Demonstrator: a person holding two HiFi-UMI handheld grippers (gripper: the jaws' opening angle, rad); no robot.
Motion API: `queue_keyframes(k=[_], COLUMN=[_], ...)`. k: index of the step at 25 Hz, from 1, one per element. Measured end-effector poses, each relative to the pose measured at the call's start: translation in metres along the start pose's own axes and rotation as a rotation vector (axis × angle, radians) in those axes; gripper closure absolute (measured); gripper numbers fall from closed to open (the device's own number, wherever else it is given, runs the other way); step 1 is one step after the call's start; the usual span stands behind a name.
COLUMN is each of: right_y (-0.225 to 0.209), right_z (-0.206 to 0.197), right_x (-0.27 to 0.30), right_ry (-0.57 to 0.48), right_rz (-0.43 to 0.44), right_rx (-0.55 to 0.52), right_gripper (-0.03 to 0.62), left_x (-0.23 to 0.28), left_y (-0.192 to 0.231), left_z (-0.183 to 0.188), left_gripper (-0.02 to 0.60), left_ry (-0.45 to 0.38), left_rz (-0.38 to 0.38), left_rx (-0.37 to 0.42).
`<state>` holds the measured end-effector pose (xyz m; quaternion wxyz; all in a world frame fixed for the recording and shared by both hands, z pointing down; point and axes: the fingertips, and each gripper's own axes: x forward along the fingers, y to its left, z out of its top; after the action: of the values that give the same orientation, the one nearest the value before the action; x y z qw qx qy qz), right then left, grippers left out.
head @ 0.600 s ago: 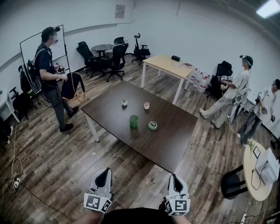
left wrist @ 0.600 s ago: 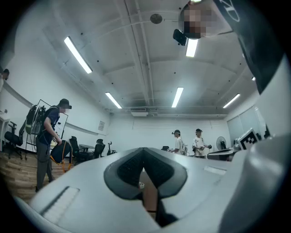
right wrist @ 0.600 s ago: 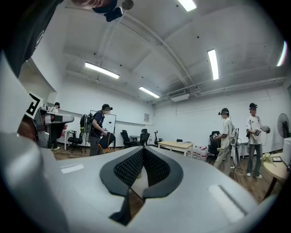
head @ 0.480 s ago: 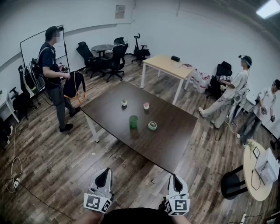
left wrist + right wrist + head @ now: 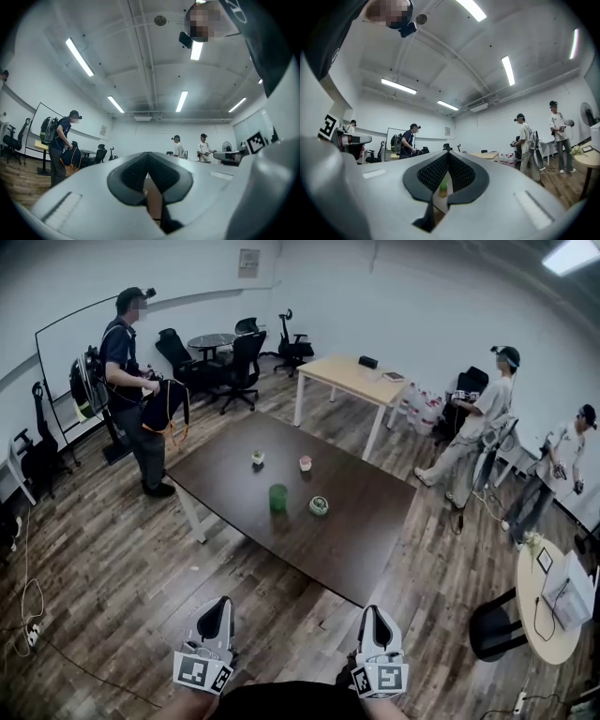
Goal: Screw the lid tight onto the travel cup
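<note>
**Desk:** Where was the cup when the shutter fell?

**Photographer:** The green travel cup point(image 5: 278, 498) stood upright near the middle of the dark brown rectangular table point(image 5: 356, 540), at the centre of the head view. The round green-and-white lid point(image 5: 319, 506) lay flat just to its right, apart from it and not on the cup.

**Desk:** And the two tools?

**Photographer:** Both sat at the bottom edge of the frame, over the wood-plank floor point(image 5: 112, 596) and well short of the table. The left gripper point(image 5: 223, 604) had its jaws pressed together on nothing. The right gripper point(image 5: 372, 611) was likewise closed and empty. In the right gripper view the cup showed small and far off, through the slit below the meeting tips.

**Desk:** Anyone or anything else in shot?

**Photographer:** A person with a backpack point(image 5: 131, 371) stood at upper left, beside the table's far corner. Two people in pale shirts point(image 5: 483, 423) stood at the right edge. A light wooden table point(image 5: 352, 379) and black office chairs point(image 5: 239, 362) filled the upper centre. Beyond the cup sat a small green-topped item point(image 5: 257, 457) and a small pink-topped item point(image 5: 306, 463), both too small to identify.
</note>
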<state>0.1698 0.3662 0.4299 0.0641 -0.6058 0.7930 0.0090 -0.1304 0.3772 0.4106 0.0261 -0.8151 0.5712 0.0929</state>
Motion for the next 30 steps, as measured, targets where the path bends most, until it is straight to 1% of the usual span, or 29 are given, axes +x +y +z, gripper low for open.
queue_keyframes(k=[3,9,11,15,19,21,23,26,30], right_y=[-0.009,-0.027,-0.037,-0.057,-0.075,-0.077,-0.079,-0.087,-0.091], right_z=[0.006,0.002,0.000,-0.007,-0.016,-0.016,-0.018,-0.024,-0.029], right_x=[0.006,0.012,0.016,0.027,0.050,0.062,0.081,0.121,0.178], right_ry=[-0.015,-0.008,-0.010,-0.022,-0.033,-0.050,-0.055,-0.041,-0.036], right_rz=[-0.022,-0.001,0.015,0.064,0.121,0.166,0.185,0.152,0.116], right_rx=[-0.004,-0.015,-0.016,0.001,0.020,0.038,0.029,0.022,0.007], right_gripper=[0.585,0.585,0.585,0.585,0.585,0.585,0.585,0.585,0.585], left_x=[0.002,0.016,0.025,0.041,0.071,0.086,0.102,0.136,0.191], left_y=[-0.003,-0.015,-0.021,-0.037,-0.038,-0.035,-0.027,-0.008,0.025], left_z=[-0.003,-0.007,-0.009,-0.017,-0.025,-0.027,-0.029,-0.037,-0.051], left_gripper=[0.581,0.581,0.581,0.581,0.581,0.581,0.581,0.581,0.581], left_ry=[0.004,0.006,0.005,0.004,0.009,0.015,0.014,0.015,0.010], left_rz=[-0.002,0.007,0.018,0.037,0.066,0.072,0.073,0.059,0.014], left_rx=[-0.030,-0.002,0.000,0.038,0.044,0.050,0.054,0.047,0.028])
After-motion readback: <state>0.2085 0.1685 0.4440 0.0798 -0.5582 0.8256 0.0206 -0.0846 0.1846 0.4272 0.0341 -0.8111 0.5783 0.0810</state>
